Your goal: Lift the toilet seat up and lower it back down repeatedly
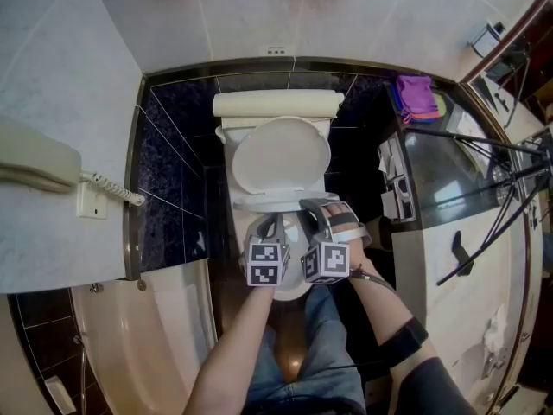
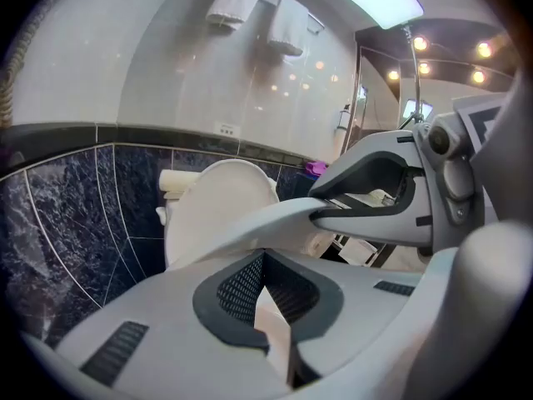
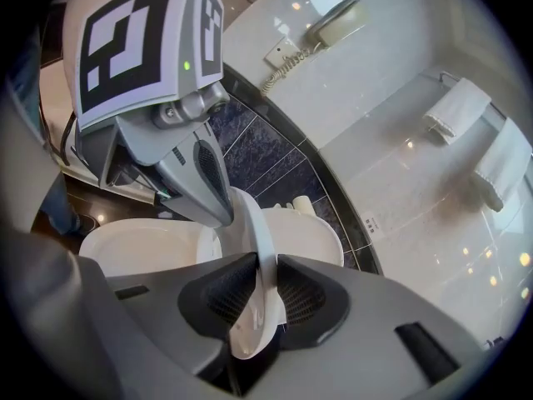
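Right gripper [image 1: 311, 211] is clamped on the front edge of the toilet seat [image 1: 270, 204]; in the right gripper view its pads pinch the thin white rim from both sides. The seat is tilted up off the toilet bowl [image 3: 125, 248], hinge end at the back. Left gripper [image 1: 266, 225] sits just beside the right one at the bowl's front, jaws drawn to a narrow gap with a pale sliver in it; cannot tell if the pads press on it. Lid [image 1: 281, 158] stands raised behind the bowl, against the cream cistern [image 1: 276, 104]. Dark marbled tiles [image 1: 173, 145] wrap the recess around the bowl, with pale glossy wall tiles [image 1: 259, 15] above them. Left of the bowl: a wall phone [image 1: 34, 162] with a coiled cord. Right of the bowl: a purple cloth [image 1: 415, 93] on a ledge. Folded white towels [image 3: 456, 107] hang high on the wall behind the bowl.
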`<control>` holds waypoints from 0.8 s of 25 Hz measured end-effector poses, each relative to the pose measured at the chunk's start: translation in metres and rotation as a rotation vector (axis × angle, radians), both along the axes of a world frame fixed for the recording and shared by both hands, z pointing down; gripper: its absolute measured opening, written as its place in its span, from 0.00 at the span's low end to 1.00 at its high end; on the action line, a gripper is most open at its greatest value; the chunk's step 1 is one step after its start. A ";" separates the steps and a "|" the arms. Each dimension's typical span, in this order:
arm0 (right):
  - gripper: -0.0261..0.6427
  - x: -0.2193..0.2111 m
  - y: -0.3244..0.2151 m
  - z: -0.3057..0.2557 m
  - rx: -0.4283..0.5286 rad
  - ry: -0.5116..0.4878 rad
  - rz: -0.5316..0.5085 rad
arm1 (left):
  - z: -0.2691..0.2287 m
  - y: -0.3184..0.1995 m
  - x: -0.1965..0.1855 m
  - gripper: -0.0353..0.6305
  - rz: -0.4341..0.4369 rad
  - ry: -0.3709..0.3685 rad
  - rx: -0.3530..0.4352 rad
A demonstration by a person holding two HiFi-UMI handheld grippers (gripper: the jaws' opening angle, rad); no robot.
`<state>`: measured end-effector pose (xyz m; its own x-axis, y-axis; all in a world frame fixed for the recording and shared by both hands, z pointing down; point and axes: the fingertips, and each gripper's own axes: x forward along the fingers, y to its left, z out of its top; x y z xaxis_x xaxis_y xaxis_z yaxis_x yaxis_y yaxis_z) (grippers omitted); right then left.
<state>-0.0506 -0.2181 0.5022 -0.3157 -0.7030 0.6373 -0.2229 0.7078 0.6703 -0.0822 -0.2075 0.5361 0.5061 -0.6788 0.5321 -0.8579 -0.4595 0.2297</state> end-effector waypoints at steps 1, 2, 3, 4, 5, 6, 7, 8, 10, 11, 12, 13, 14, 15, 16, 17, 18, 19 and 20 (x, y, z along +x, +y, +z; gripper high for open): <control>0.18 0.000 0.006 0.002 -0.003 0.008 0.006 | -0.001 0.003 0.000 0.03 0.004 0.005 0.002; 0.18 0.000 0.011 0.003 -0.005 0.015 0.012 | -0.001 0.007 -0.001 0.03 0.008 0.008 0.002; 0.18 0.000 0.017 0.005 -0.009 0.021 0.019 | 0.000 0.012 -0.001 0.03 0.012 0.010 -0.001; 0.18 0.000 0.024 0.008 -0.015 0.025 0.026 | 0.001 0.019 -0.002 0.03 0.013 0.011 -0.008; 0.18 0.000 0.032 0.011 -0.023 0.031 0.029 | 0.004 0.027 -0.002 0.03 0.011 0.010 -0.015; 0.18 0.000 0.039 0.013 -0.032 0.036 0.027 | 0.007 0.034 -0.003 0.03 0.005 0.009 -0.022; 0.18 0.000 0.046 0.015 -0.039 0.041 0.020 | 0.010 0.040 -0.004 0.03 -0.004 0.006 -0.028; 0.18 0.000 0.052 0.017 -0.045 0.041 0.011 | 0.012 0.045 -0.005 0.03 -0.014 0.001 -0.032; 0.18 0.000 0.065 0.021 -0.052 0.029 0.000 | 0.017 0.056 -0.005 0.03 -0.030 -0.015 -0.033; 0.20 0.001 0.072 0.023 -0.052 0.014 -0.003 | 0.020 0.062 -0.004 0.03 -0.037 -0.022 -0.031; 0.20 0.002 0.079 0.025 -0.049 -0.003 -0.006 | 0.024 0.067 -0.004 0.03 -0.048 -0.027 -0.026; 0.20 0.003 0.085 0.028 -0.045 -0.021 -0.014 | 0.029 0.070 -0.004 0.03 -0.062 -0.033 -0.019; 0.21 0.002 0.092 0.030 -0.042 -0.038 -0.028 | 0.036 0.074 -0.006 0.03 -0.077 -0.043 -0.013; 0.21 0.001 0.101 0.034 -0.042 -0.053 -0.044 | 0.045 0.081 -0.007 0.03 -0.088 -0.058 -0.009; 0.21 0.001 0.114 0.039 -0.049 -0.065 -0.060 | 0.053 0.091 -0.006 0.03 -0.093 -0.067 -0.011; 0.21 0.002 0.128 0.046 -0.060 -0.073 -0.073 | 0.060 0.102 -0.002 0.03 -0.093 -0.068 -0.017; 0.21 0.003 0.141 0.052 -0.071 -0.079 -0.085 | 0.065 0.113 0.001 0.03 -0.093 -0.066 -0.022; 0.21 0.004 0.152 0.058 -0.079 -0.086 -0.094 | 0.071 0.122 0.003 0.03 -0.094 -0.068 -0.022; 0.21 0.005 0.162 0.064 -0.087 -0.097 -0.098 | 0.079 0.129 0.002 0.03 -0.099 -0.077 -0.018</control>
<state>-0.0451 -0.0564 0.5660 -0.4433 -0.6093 0.6575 -0.2103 0.7837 0.5844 -0.0803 -0.0781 0.6148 0.3944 -0.7131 0.5796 -0.9143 -0.3682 0.1691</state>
